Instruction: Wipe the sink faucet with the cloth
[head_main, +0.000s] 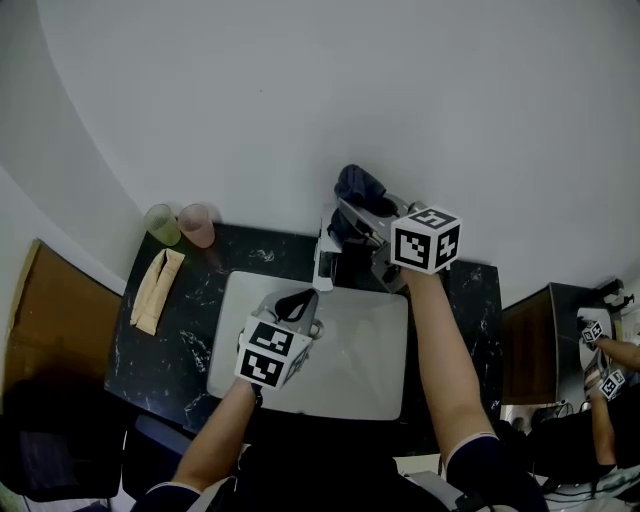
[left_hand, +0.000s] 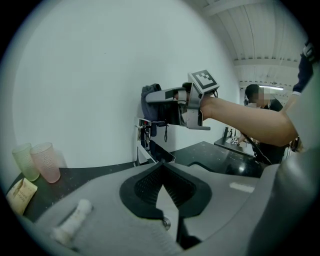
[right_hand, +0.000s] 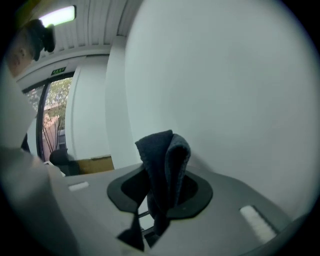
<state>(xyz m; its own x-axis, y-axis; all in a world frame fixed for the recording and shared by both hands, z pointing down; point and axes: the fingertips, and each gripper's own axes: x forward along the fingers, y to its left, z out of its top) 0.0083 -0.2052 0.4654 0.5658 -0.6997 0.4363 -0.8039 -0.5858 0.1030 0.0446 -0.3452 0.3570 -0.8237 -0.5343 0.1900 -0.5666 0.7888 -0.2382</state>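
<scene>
Dark blue cloth (right_hand: 165, 167) sits bunched upright between the jaws of the right gripper (right_hand: 159, 194). The jaws are about half closed and pinch it, with one end poking up past the tips. That loose wad is probably the wiping face, so gripping it low makes sense.

The gripper is up by the wall, just above the top of the faucet (head_main: 326, 255). The right gripper view shows only wall and no faucet, so my guess is the cloth is off the metal; actual contact can't be told.

The left gripper (left_hand: 162, 182) is fully closed with nothing in it. It hovers over the sink (head_main: 372, 365) pointing at the faucet, and looks parked clear of the wiping.

Two cups (head_main: 180, 224) and a beige folded towel (head_main: 157, 290) sit on the black counter (head_main: 180, 345), well apart to the left and not in play.
</scene>
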